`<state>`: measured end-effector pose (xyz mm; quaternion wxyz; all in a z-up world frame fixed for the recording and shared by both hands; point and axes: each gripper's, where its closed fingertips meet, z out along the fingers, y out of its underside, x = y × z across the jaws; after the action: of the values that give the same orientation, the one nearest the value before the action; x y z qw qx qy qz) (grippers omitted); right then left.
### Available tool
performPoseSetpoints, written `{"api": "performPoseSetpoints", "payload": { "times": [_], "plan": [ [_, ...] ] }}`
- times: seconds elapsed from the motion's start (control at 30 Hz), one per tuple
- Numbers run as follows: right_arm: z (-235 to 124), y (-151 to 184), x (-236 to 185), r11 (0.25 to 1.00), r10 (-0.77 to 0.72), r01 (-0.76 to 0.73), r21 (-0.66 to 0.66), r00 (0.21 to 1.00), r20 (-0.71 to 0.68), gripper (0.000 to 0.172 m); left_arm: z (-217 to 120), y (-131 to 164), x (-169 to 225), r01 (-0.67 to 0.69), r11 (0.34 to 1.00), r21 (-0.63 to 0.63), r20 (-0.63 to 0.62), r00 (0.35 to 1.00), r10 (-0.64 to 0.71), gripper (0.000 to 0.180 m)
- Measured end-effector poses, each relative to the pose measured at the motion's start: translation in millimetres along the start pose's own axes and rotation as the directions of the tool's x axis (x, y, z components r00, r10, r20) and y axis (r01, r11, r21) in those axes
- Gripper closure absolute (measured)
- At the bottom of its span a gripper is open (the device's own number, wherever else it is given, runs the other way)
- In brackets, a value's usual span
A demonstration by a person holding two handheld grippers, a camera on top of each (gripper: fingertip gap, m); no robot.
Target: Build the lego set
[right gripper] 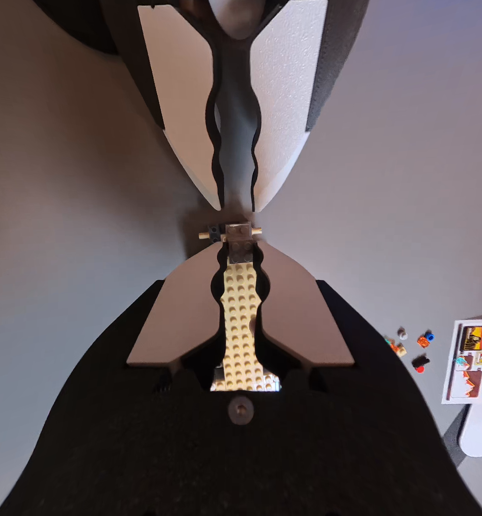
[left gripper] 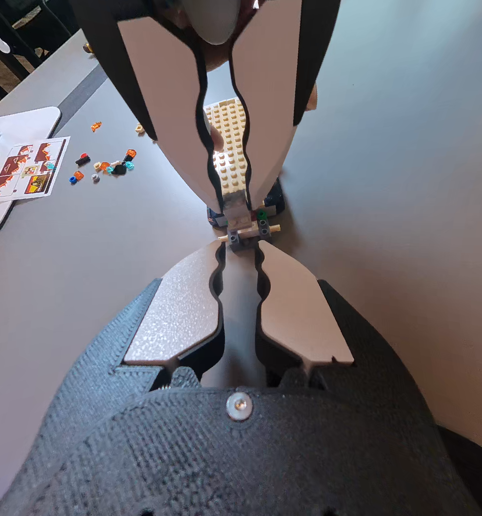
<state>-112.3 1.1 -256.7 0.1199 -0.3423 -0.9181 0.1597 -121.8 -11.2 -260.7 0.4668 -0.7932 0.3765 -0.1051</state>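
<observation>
My right gripper is shut on a grey studded plate, which fills the gap between its pads. It holds the plate over the near end of a tan studded baseplate and a small build of dark grey holed bricks with a tan pin. In the left wrist view the right gripper comes down from the top with the grey plate at its tips. My left gripper is open and empty. Its tips stop just short of the dark grey build. It also shows in the right wrist view, clear of the build.
A sticker sheet lies on a white board at the left. Several small loose pieces, orange, black, blue and teal, are scattered beside it. The same sheet and pieces show at the right in the right wrist view. The grey table carries everything. Only a small space, under 4 cm, lies between the two pairs of fingers.
</observation>
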Motion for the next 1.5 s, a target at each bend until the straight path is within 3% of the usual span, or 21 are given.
{"api": "performPoseSetpoints", "payload": {
  "times": [0.53,0.87,1.17,1.33,1.5],
  "plan": [
    [15,0,-6,0.998,-0.016,0.017,-0.068,1.0,0.003,0.154,7,6,5,0.04,0.999,-0.027,-0.038,0.998,-0.041,0.17],
    [17,0,-6,0.997,0.0,0.001,-0.083,1.0,0.011,0.154,10,9,7,0.038,0.998,-0.048,-0.04,0.998,-0.04,0.166],
    [-11,9,-5,0.983,0.161,-0.159,0.09,0.987,-0.016,0.147,11,10,6,0.038,0.998,-0.054,-0.036,0.999,-0.04,0.166],
    [-18,14,-11,0.957,0.224,-0.21,0.2,0.973,-0.049,0.16,11,10,6,0.036,0.998,-0.058,-0.034,0.999,-0.038,0.167],
    [-9,0,-12,0.954,0.21,-0.192,0.231,0.976,-0.057,0.161,12,11,5,0.031,0.998,-0.063,-0.029,0.999,-0.033,0.167]
  ]
}}
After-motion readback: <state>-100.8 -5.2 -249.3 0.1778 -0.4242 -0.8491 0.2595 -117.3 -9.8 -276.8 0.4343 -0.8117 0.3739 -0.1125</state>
